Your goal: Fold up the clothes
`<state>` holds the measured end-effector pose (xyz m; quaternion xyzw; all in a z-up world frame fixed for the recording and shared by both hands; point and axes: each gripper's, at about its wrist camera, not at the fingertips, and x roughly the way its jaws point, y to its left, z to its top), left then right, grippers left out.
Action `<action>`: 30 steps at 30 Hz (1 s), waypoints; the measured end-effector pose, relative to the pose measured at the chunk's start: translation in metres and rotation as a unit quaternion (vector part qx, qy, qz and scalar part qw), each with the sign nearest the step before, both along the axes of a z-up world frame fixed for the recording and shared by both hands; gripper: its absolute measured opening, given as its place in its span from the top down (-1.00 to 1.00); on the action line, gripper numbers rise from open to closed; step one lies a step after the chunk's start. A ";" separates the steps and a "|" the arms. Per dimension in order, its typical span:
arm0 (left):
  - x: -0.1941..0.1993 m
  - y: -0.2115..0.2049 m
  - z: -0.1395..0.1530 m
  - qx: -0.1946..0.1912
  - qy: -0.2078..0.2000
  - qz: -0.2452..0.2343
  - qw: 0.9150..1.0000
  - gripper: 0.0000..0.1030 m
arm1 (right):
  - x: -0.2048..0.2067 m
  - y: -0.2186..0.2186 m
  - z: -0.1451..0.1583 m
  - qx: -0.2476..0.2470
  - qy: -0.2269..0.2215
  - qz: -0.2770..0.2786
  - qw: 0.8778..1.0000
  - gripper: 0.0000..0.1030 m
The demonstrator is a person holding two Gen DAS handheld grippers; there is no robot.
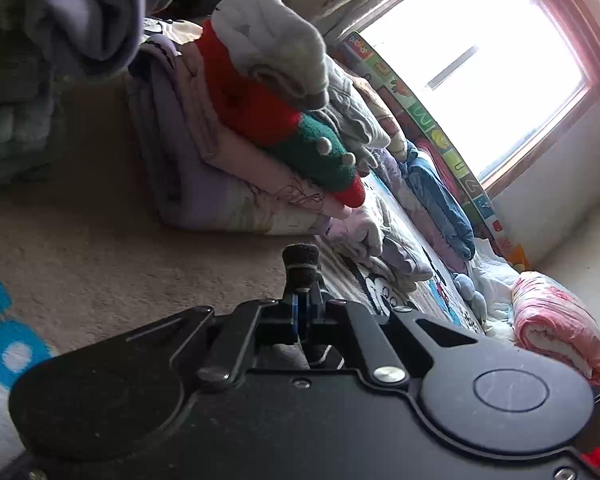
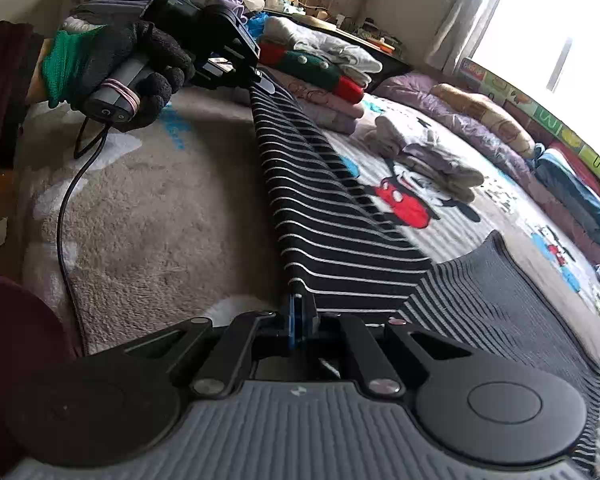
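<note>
striped top held taut between both grippers

the black knit top with thin white stripes [image 2: 332, 216] hangs stretched in a long band above the bed, and both ends are held. at the near end the right gripper [image 2: 302, 312] has its fingers pressed together on the fabric edge, and the rest of the top drapes over the gripper body to the right. at the far end the left gripper [image 2: 256, 76] pinches the other edge, held by a black-gloved hand with a green cuff [image 2: 112, 64]. in the left wrist view the left gripper [image 1: 300, 276] shows its fingers closed on a small dark tuft of that cloth.

below the band lies the beige plush blanket with blue letters [image 2: 152, 216], and just beside it the grey mickey mouse print bedspread [image 2: 452, 220]. a folded pile topped by a red and green knitted garment with pale bobbles [image 1: 296, 136] sits on pink and lilac folded pieces. a small folded pale grey stack [image 2: 424, 156] rests on the bedspread. a bright window [image 1: 480, 64] glows behind.
</note>
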<state>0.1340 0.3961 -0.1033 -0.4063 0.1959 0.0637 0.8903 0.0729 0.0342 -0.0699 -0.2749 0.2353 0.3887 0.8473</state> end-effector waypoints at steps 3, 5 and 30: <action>0.013 -0.003 -0.010 0.016 0.050 0.006 0.999 0.95 | 0.003 0.003 -0.007 -0.005 0.018 -0.004 1.000 0.90; 0.014 -0.003 -0.012 0.015 0.067 0.011 0.998 0.84 | -0.002 0.003 -0.006 -0.001 0.013 -0.002 1.000 0.80; -0.087 -0.221 0.113 -0.023 -0.021 -0.095 0.995 -0.19 | -0.053 -0.295 -0.024 0.447 0.242 -0.329 0.796 -0.28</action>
